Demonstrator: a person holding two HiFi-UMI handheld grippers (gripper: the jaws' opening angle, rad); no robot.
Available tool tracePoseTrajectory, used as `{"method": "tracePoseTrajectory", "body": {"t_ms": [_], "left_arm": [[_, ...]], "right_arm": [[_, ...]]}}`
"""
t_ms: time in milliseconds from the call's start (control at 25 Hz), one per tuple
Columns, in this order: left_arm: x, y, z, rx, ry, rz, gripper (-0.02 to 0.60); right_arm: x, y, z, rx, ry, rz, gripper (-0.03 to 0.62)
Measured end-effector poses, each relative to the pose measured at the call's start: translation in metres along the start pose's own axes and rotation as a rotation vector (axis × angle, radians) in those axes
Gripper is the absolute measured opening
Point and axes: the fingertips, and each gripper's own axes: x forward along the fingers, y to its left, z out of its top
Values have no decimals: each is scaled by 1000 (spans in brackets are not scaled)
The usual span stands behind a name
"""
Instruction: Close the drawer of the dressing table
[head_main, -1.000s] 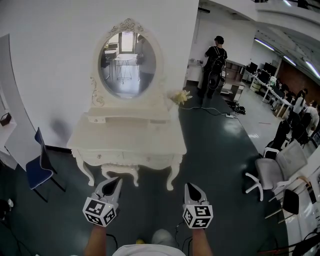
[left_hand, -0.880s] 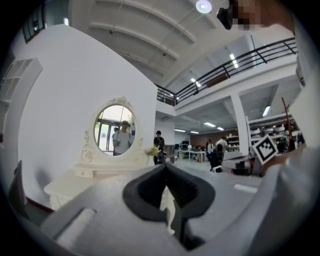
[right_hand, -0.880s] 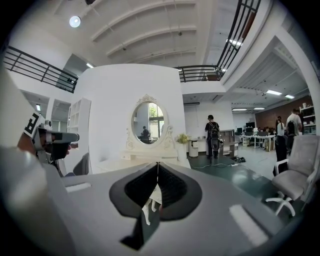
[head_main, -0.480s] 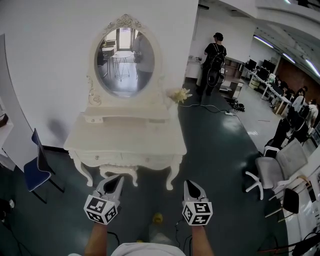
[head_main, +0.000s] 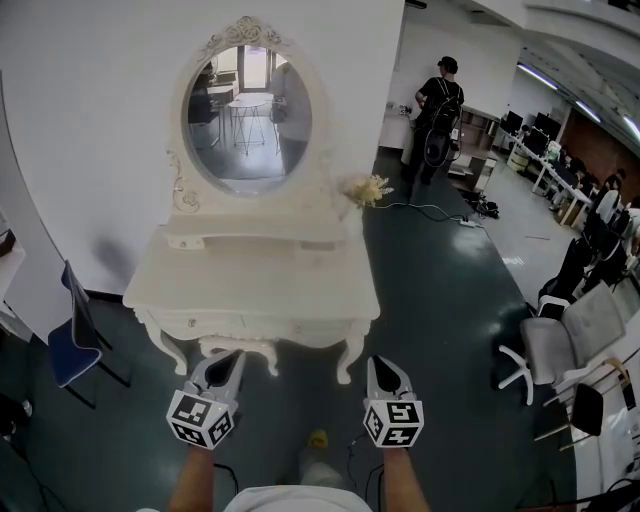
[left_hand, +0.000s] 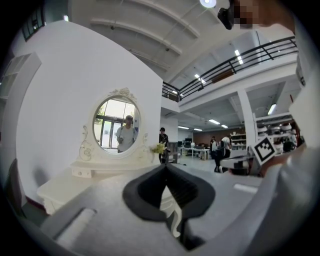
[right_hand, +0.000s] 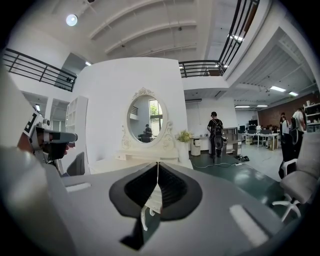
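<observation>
Dressing table (head_main: 250, 275) ahead | left tool (head_main: 228, 362) closed, empty | right tool (head_main: 383, 368) closed, empty

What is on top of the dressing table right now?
An oval mirror stands on a low drawer shelf at the back of the dressing table, with pale yellow flowers at its right rear corner. Whatever lies behind the mirror is covered by it.

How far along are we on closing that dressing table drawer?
Done: nothing yet; the small drawer at the left below the mirror seems to stick out of the dressing table. In hand: the left gripper and right gripper are both shut, empty, apart from the table. Left: reach that drawer and push it in.
</observation>
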Motion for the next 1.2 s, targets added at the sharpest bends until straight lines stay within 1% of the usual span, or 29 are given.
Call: {"method": "tracePoseTrajectory", "body": {"t_ms": [200,280,520,600,960,1000,1040,1200], "left_arm": [[25,11,-1,-7,2,-2,0],[35,13,-1,-6,3,-5,0],[62,23,-7,-13,15,-12,0],[70,27,-8,-15,16,-12,0],[95,36,-14,-25,25,-23,0],[97,37,-15,-27,28,-22,0],[100,38,-17,-29,31,-20,0],[115,46,-18,-30,33,-17,0]], "right_arm": [[29,-4,6,-21,2,27,15],[38,-6,6,-26,7,29,41],[63,-19,5,-24,13,19,50],[70,-23,5,-21,18,16,64],[93,-33,3,-25,25,-1,66],[95,-35,2,-25,28,-2,86],[98,-36,1,-25,31,-3,92],[114,-44,3,-17,28,-4,92]]}}
